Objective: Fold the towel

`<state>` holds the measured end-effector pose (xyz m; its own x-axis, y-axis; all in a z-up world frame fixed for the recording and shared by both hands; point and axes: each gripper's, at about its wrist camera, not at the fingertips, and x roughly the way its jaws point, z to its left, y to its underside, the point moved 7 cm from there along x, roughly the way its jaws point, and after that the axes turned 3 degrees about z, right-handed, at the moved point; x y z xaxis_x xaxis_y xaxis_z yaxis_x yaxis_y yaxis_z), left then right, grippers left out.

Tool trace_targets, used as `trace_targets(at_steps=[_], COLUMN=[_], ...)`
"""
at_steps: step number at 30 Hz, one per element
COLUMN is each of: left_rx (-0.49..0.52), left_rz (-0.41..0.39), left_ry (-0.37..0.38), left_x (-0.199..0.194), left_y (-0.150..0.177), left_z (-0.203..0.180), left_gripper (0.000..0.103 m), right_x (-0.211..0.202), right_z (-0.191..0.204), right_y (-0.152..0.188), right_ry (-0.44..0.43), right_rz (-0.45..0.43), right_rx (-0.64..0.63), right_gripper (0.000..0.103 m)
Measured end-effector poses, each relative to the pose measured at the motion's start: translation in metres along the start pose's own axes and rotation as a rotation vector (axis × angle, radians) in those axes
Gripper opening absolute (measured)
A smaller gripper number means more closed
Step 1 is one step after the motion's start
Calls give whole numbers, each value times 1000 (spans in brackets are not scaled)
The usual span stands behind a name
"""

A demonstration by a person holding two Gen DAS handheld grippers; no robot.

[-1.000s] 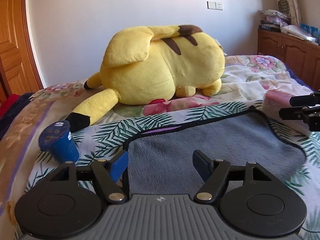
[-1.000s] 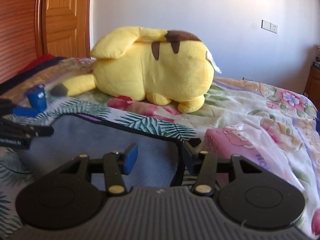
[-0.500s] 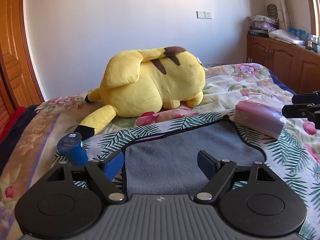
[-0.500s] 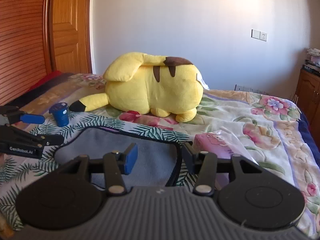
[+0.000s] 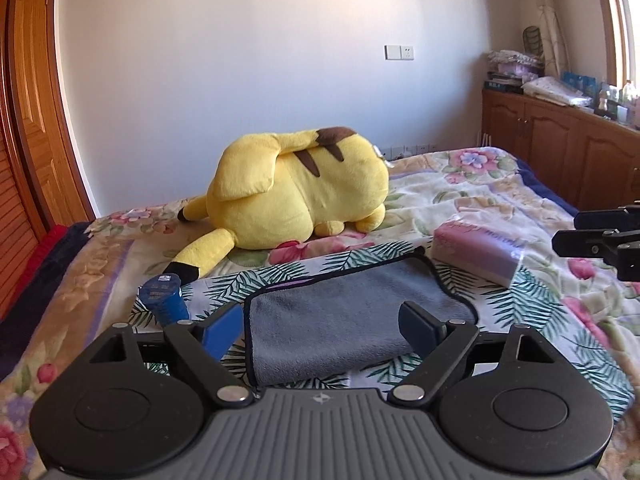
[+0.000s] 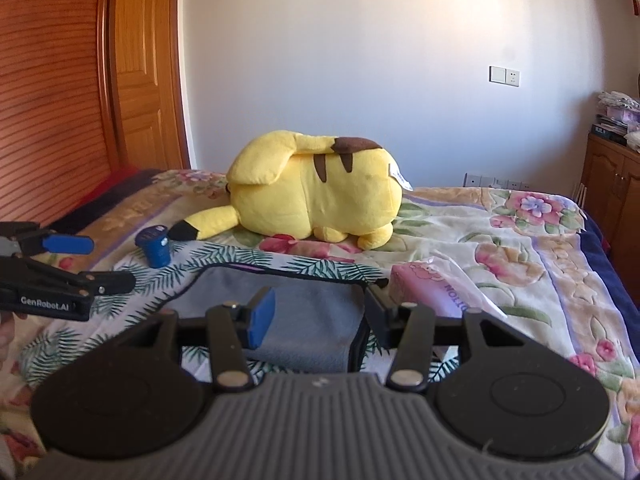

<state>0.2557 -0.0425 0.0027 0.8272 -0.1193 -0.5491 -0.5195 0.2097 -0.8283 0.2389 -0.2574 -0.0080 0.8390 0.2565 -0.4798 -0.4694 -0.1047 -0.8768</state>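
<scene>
A grey towel with a black hem (image 5: 344,316) lies flat on the flowered bedspread; it also shows in the right wrist view (image 6: 304,312). My left gripper (image 5: 322,326) is open and empty, raised above the towel's near left side. My right gripper (image 6: 316,316) is open and empty, above the towel's near right side. Each gripper shows at the edge of the other's view: the right one (image 5: 600,236), the left one (image 6: 68,264).
A big yellow plush toy (image 5: 296,192) lies behind the towel. A blue cup (image 5: 164,296) stands left of the towel. A pink tissue pack (image 5: 476,252) lies at its right. Wooden cabinets (image 5: 560,148) line the right wall, a wooden wardrobe (image 6: 80,100) the left.
Both grippers have pulled back and risen away from the towel, so it looks smaller and farther. Both stayed open and empty. The towel has not moved.
</scene>
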Motion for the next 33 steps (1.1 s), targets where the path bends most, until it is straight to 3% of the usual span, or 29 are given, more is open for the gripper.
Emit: trace_targets(at_steps=[10,19,30,33], left_rx=[-3,-44,-65,-65], left_rz=[-36,-53,-51,-41], left_ry=[27,38,34,34], left_x=[-49,-80,-107,-113], left_y=[0,9,33,43], left_z=[-12,-12,-13,-15], left_gripper=[77,86,87,87], right_x=[-37,-65,-87,-91], right_z=[11,18,23,26], right_y=[0,6,25,34], right_ry=[3,9,27,33], right_rz=[-23,-42,-49,-46], right_rx=[15,31,46,45], right_gripper=[54,65,87,97])
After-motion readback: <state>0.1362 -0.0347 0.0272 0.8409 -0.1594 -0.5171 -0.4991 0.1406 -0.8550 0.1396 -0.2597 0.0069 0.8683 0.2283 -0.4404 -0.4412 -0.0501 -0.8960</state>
